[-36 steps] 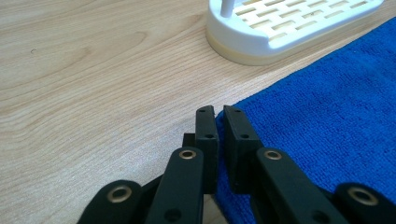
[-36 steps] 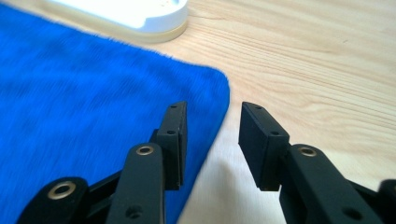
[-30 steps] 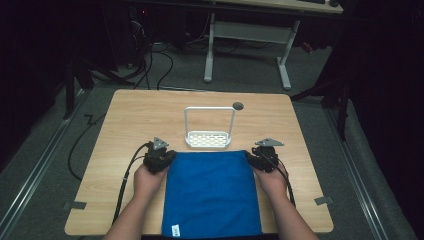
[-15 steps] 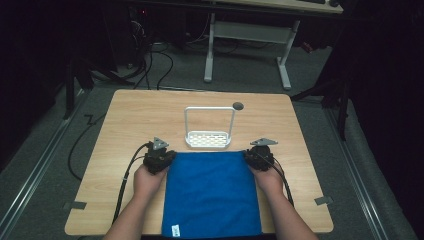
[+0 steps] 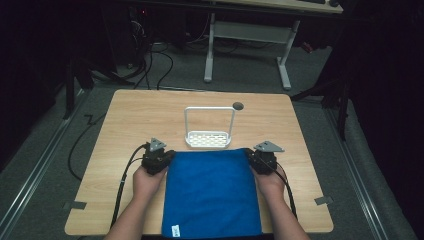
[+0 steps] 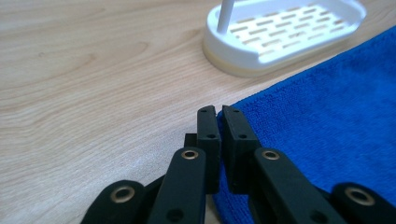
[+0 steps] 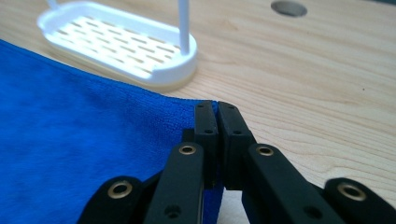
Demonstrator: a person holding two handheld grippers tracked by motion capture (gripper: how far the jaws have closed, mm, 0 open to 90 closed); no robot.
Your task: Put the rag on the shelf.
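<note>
— What do you hold now, and where does it lie?

— The blue microfibre cloth (image 5: 212,192) lies flat on the wooden table (image 5: 130,115), its near edge hanging over my side. My left gripper (image 6: 218,112) is pinched on its far left corner and my right gripper (image 7: 214,108) is clenched on the far right corner. In both gripper views the jaws stand almost together with blue fabric between them.

— What can go wrong?

— I think the biggest danger is the white soap rack (image 5: 209,138). It stands just beyond the far edge of the cloth, very close. If I lift and swing the corners forward, the cloth may catch its tall handle and tip it.

— And smaller ones?

— Each grip takes only the very tip of a corner. One corner could slip out, and then the fold would be crooked.
</note>
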